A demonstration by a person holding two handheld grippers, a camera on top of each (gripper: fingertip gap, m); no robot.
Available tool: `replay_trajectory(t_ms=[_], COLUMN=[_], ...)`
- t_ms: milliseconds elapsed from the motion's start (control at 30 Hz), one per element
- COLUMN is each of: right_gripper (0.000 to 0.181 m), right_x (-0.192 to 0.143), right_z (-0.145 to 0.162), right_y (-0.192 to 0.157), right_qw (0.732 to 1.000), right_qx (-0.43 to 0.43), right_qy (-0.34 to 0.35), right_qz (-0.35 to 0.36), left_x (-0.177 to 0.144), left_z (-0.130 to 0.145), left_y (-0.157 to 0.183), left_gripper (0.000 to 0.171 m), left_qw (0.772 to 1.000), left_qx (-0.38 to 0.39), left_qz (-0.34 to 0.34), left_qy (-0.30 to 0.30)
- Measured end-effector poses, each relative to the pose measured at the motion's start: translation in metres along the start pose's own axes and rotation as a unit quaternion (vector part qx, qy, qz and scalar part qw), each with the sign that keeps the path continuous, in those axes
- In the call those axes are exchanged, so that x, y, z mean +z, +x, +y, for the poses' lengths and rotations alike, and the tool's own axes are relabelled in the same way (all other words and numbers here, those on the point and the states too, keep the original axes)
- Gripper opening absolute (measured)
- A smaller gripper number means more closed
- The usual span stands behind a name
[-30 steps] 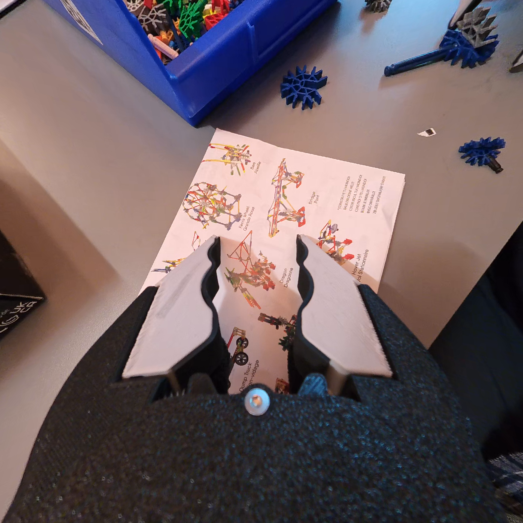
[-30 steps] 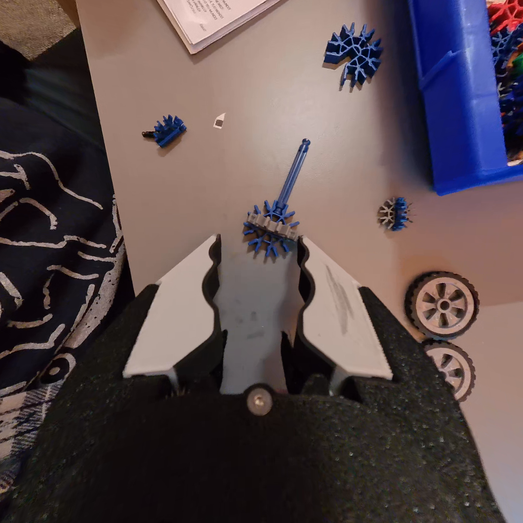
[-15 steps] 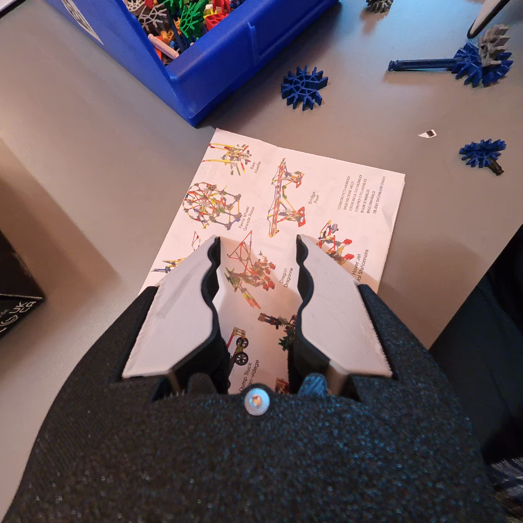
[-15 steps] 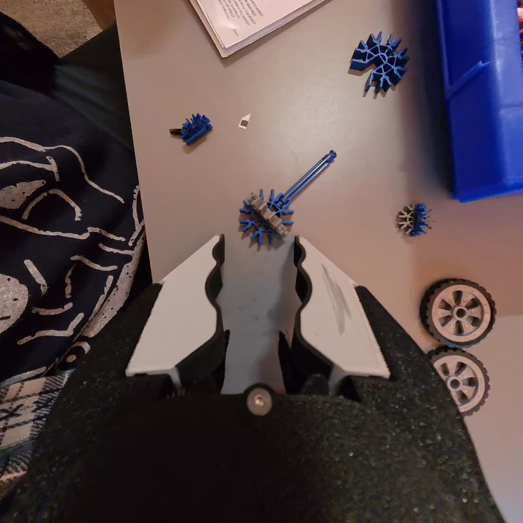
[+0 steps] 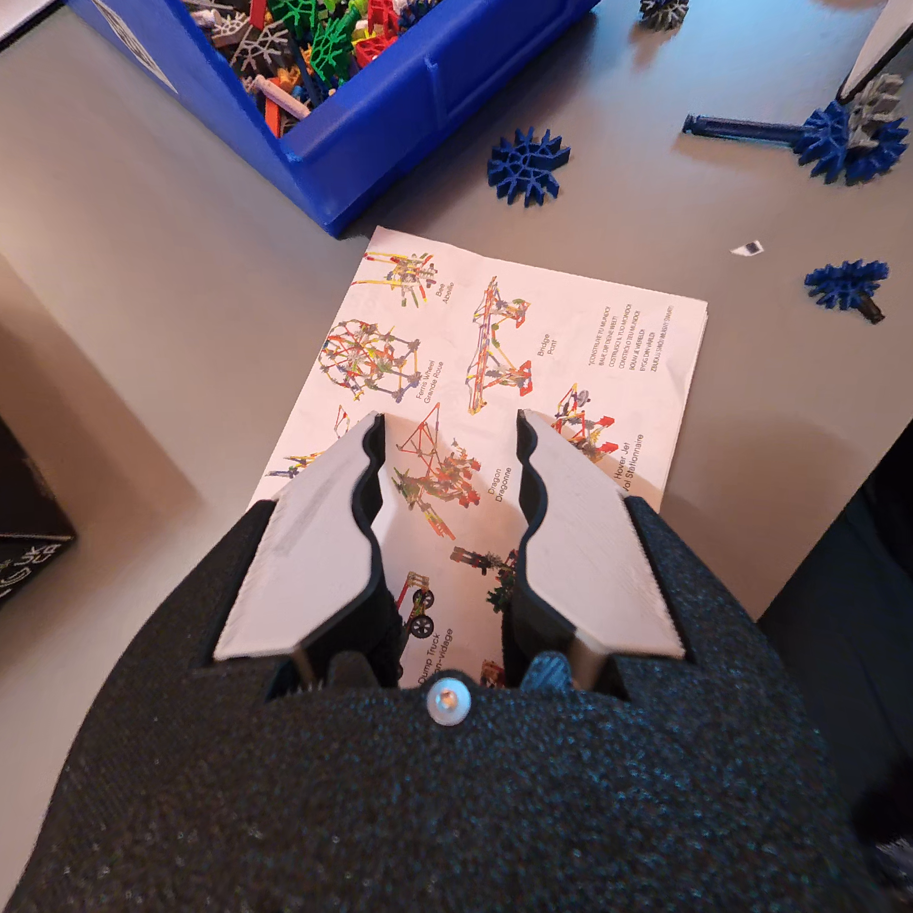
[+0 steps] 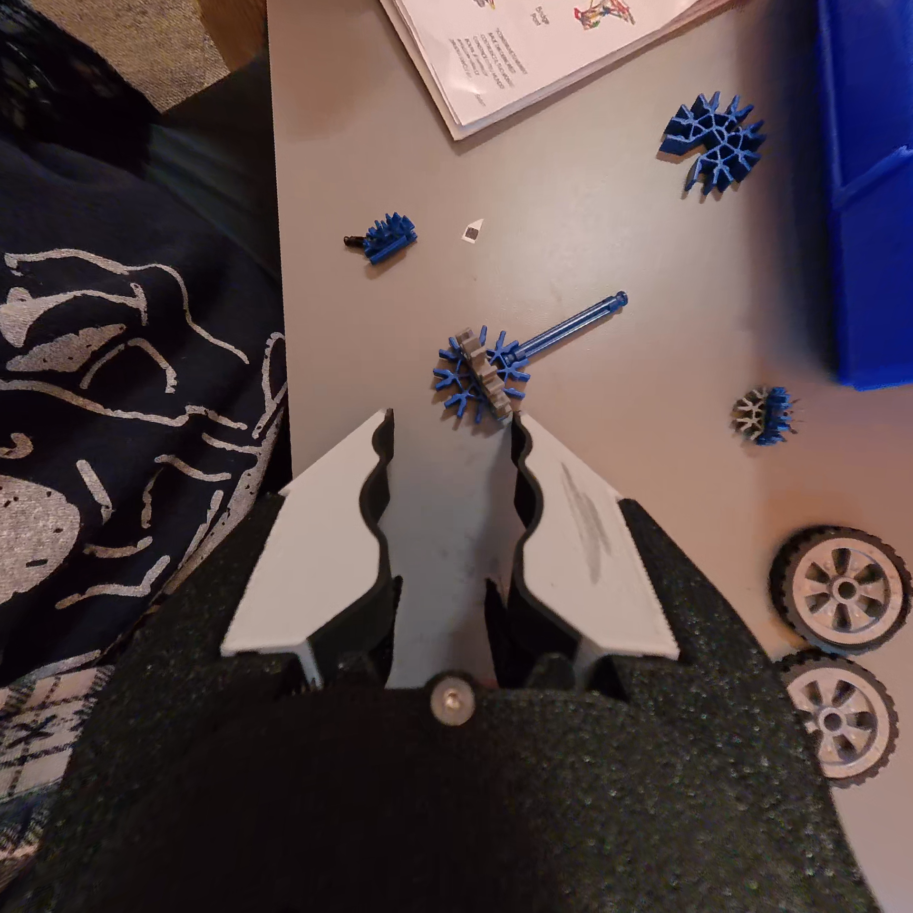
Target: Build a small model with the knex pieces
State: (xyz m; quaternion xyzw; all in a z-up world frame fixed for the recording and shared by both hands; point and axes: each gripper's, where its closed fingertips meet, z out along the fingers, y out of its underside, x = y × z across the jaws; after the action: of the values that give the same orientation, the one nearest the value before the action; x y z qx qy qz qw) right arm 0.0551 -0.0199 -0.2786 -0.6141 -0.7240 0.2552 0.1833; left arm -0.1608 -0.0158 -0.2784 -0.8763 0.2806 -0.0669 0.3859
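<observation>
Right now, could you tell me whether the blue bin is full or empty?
Partly full at least: the blue bin holds a heap of colourful construction pieces. Its far end is out of view.

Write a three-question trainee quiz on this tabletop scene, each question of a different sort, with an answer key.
1. True or false: the right gripper is shut on the blue rod assembly.
2. Multiple choice: what lies under the open left gripper? A) the blue bin B) the instruction booklet C) a wheel
3. Fill in: two grey ____ with black tyres lie on the table to the right of the right gripper.

Key
1. False: its jaws are open, with the assembly just ahead of the fingertips; one tip seems to touch its grey gear.
2. B
3. wheels
</observation>
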Motion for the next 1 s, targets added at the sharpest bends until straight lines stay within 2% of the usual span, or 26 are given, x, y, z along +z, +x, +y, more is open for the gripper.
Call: replay_trajectory(t_ms=[400, 567, 700, 833, 1000], right_gripper=[0.047, 0.047, 0.046, 0.046, 0.045], right_x=[-0.011, -0.009, -0.006, -0.003, 0.002], right_z=[-0.006, -0.011, -0.016, -0.019, -0.017], right_y=[0.018, 0.025, 0.029, 0.032, 0.035], right_qw=[0.998, 0.997, 0.996, 0.995, 0.995], right_qx=[0.012, 0.013, 0.011, 0.007, 0.004], right_qy=[0.047, 0.065, 0.08, 0.094, 0.095], right_qz=[0.032, 0.037, 0.034, 0.03, 0.026], left_x=[-0.002, -0.016, -0.014, -0.016, -0.001], left_z=[-0.012, -0.043, -0.07, -0.115, -0.152], left_y=[-0.004, -0.012, -0.009, -0.009, -0.023], left_gripper=[0.048, 0.048, 0.047, 0.039, 0.035], left_qw=[0.999, 0.998, 0.995, 0.988, 0.973], left_qx=[0.025, 0.04, 0.088, 0.148, 0.23], left_qz=[-0.025, -0.039, -0.026, -0.024, -0.021], left_qy=[-0.009, 0.022, 0.026, 0.044, 0.011])
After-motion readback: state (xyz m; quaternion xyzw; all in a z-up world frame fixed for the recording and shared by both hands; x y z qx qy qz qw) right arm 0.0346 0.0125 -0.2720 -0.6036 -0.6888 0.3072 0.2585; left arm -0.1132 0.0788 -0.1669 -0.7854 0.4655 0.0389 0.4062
